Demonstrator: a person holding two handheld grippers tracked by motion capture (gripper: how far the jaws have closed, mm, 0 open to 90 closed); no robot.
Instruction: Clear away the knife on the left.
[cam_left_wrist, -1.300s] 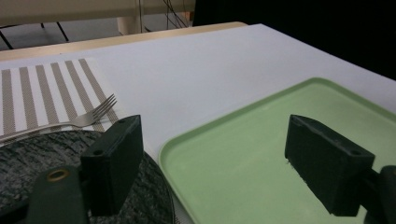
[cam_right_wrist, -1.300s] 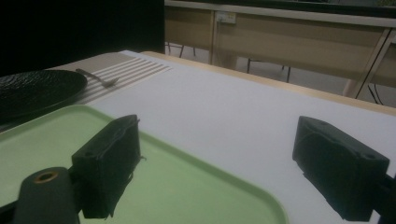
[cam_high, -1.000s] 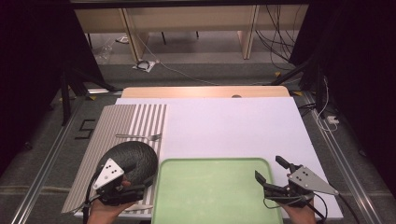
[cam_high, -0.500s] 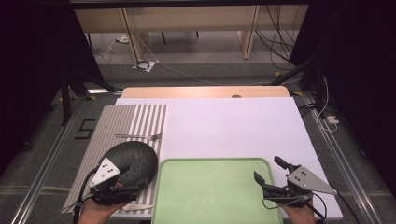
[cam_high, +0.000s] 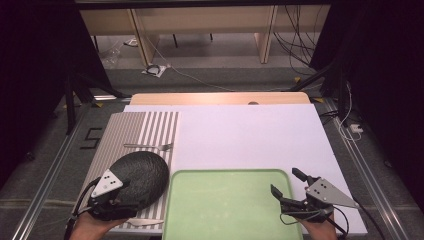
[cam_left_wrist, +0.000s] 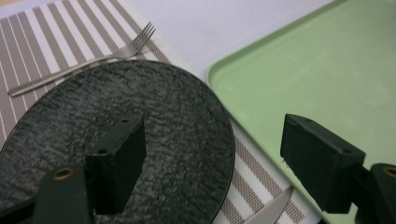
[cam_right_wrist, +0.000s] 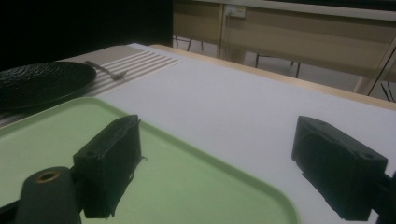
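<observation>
1. The green tray lies bare between the two grippers; the black plate on the striped mat carries nothing.
2. The left gripper hovers wide open over the plate's right rim, one jaw above the plate, the other above the tray's edge (holding nothing).
3. A fork lies just beyond the plate; a knife tip shows between the jaws, beside the plate.
4. The right gripper gapes empty over the tray's right edge, well apart from the plate.
</observation>
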